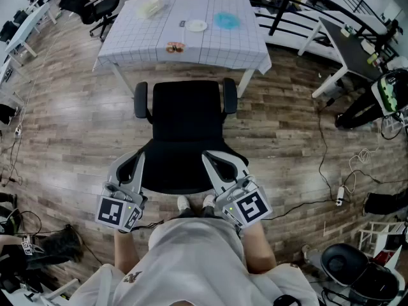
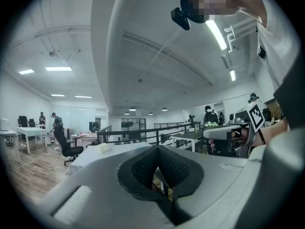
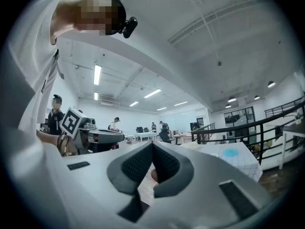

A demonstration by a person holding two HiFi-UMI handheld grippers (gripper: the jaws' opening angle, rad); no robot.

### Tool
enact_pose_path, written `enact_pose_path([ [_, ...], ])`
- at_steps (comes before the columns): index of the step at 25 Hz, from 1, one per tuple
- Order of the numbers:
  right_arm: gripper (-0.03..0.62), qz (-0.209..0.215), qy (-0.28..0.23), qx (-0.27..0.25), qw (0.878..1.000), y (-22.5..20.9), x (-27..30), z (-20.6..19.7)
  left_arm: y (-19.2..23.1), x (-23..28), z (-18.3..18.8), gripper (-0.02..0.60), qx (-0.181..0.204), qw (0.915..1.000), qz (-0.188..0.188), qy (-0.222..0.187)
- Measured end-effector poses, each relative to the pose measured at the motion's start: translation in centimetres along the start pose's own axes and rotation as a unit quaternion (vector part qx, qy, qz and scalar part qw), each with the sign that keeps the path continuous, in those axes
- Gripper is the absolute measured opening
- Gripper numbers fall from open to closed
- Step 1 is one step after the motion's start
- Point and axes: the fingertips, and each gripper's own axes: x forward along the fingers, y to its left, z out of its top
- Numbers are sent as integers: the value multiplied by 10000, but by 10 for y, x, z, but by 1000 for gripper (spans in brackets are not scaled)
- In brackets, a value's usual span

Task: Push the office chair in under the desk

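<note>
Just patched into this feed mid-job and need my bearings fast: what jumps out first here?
The black office chair fills the middle of the head view, its seat facing the desk with the checked cloth just ahead, not yet under it. The left gripper and right gripper, jaws shut, sit at the two sides of its backrest. A blue plate stands out on the desk's far right.

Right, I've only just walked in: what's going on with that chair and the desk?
A person stands behind a black office chair with a gripper in each hand. The left gripper and the right gripper sit at either side of the backrest, jaws together and holding nothing; whether they press on it is unclear. The chair faces the desk with the checked cloth, but its seat is not yet under it.
</note>
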Motion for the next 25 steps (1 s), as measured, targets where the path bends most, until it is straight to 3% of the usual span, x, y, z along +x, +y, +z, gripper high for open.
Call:
enact_pose_path([
  [14, 3, -90, 152, -81, 9998, 5, 1, -6, -1, 1, -1, 3, 224, 9997, -46, -37],
  [20, 3, 16, -192, -90, 9998, 4, -1, 4, -6, 1, -1, 3, 492, 9986, -174, -12],
  [25, 9, 180, 158, -79, 9997, 13, -6, -2, -4, -1, -2, 5, 502, 9986, -151, 30],
])
